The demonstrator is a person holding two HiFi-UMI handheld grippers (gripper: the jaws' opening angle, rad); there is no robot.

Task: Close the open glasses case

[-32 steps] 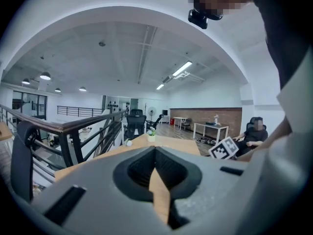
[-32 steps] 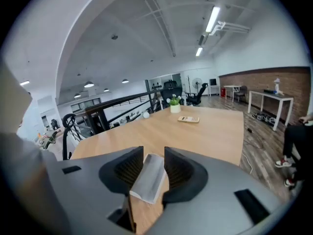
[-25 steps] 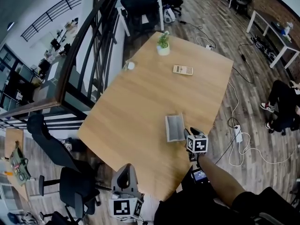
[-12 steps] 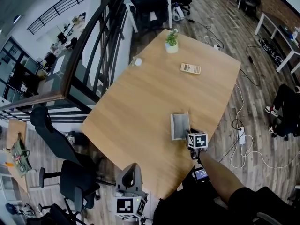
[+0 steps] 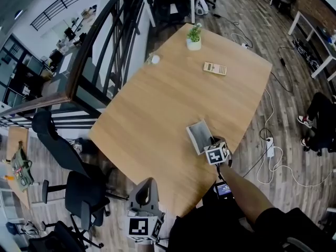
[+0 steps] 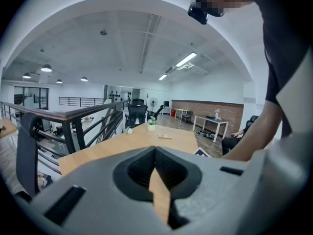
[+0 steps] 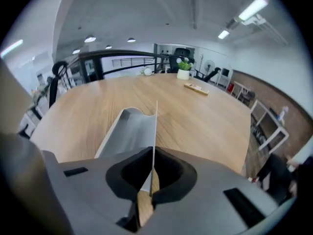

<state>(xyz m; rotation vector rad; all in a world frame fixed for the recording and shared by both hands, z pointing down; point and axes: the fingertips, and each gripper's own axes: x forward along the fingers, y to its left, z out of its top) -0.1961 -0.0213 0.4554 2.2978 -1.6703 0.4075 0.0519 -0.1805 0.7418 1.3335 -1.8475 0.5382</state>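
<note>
Glasses case stands open close to the near edge of the table, lid raised. Right gripper is clamped on the lid's thin edge. Bare tabletop extends beyond the case. Left gripper, jaws together and empty, hangs at the near edge, well apart.

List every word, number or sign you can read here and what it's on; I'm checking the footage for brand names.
No legible text anywhere in these views.
Marker cubes: black-and-white square patterns only, no letters or numbers.
Beige flat item: its markings are too small to read.
Glasses case: no print visible.
</note>
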